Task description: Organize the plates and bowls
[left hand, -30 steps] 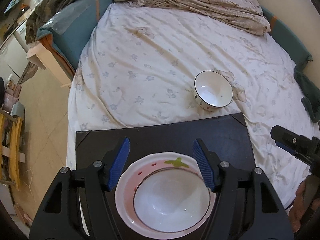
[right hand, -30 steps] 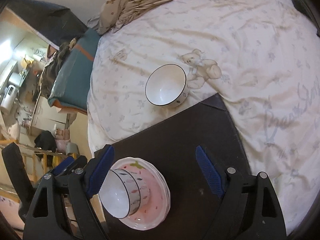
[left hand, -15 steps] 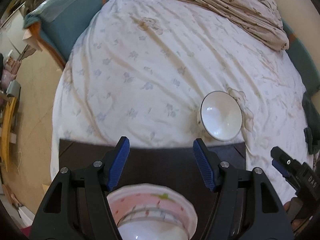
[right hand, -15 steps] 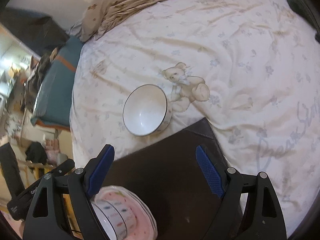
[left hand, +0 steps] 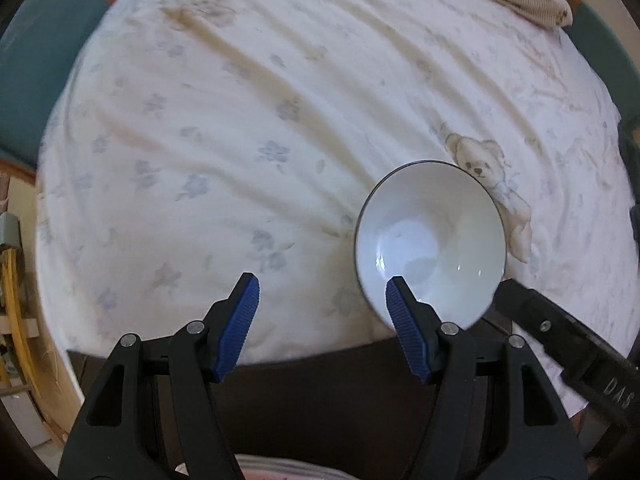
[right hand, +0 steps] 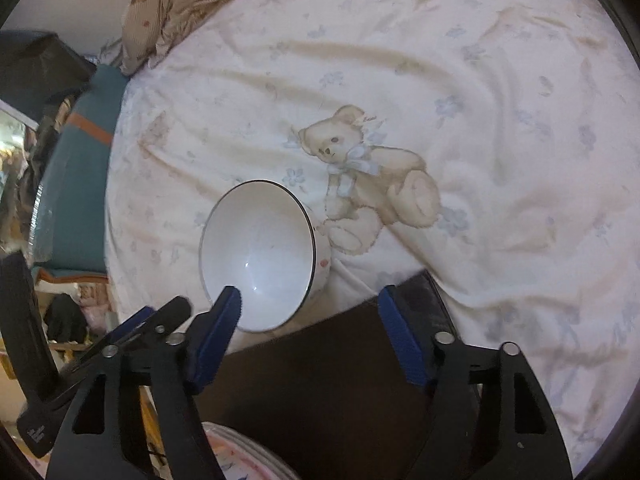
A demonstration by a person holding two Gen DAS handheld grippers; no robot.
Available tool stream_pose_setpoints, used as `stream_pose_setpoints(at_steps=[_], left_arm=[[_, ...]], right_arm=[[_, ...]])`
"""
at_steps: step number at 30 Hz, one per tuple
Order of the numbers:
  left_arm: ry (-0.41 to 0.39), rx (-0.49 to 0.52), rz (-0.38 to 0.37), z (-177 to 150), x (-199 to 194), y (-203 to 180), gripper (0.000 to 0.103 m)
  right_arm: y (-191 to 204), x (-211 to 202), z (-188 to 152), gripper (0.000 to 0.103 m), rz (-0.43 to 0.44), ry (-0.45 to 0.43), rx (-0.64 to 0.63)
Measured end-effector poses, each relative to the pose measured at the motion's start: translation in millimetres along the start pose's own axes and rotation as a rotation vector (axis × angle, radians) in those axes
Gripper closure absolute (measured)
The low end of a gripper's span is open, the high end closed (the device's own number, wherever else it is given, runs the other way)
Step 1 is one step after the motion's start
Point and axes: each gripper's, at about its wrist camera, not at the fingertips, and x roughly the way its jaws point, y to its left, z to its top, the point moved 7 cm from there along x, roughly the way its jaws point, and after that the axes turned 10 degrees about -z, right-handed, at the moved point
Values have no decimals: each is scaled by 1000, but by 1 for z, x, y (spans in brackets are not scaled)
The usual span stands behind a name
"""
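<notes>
Blue ribbed pads line the fingers of both grippers, and both pairs stand spread with nothing between them. The left gripper [left hand: 322, 296] hangs over the near edge of the bed [left hand: 240, 120], above the far edge of a dark board [left hand: 320, 392] that lies on the sheet; its right finger [left hand: 404, 320] overlaps the near rim of the bowl [left hand: 430, 248] in the left wrist view, though whether they touch cannot be told. The bowl sits to the right of the gap between those fingers, not inside it.

The right gripper [right hand: 310, 312] is likewise over the board [right hand: 328, 380]. In its view the bowl [right hand: 258, 256] lies just ahead of and beside the left finger [right hand: 224, 320], whose tip overlaps the near rim, again outside the gap.

The bowl is white and glossy inside with a thin dark rim line, and small coloured dots show on its outer wall. It rests on the sheet just past the board's far edge, tilted, its mouth turned toward the cameras, beside a printed bear [right hand: 368, 176]. Plates [right hand: 248, 460] with pink marks peek in at the board's near left corner. A brown patterned blanket [right hand: 180, 0] is bunched at the bed's far side.
</notes>
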Motion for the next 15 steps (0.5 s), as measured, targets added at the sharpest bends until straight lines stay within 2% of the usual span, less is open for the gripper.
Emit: stream_pose_setpoints(at_steps=[5,9,11,13,14,15], left_arm=[[39,-6,-25,10,24,-4,42],[75,-6,-52,14,41,-8,64],[94,-3,-64,13,49,-11,69],[114,0,-69,12,56,-14,89],[121,3,-70,10,58,-15,94],[122,9,-60,9,59,-15,94]], right_arm=[[3,25,3,44,9,47,6],[2,44,5,60,10,86,8],[1,51,4,66,4,103,-3],[0,56,3,76,8,114,-1],[-1,58,3,80,11,119,2],[0,60,3,82,21,122,2]])
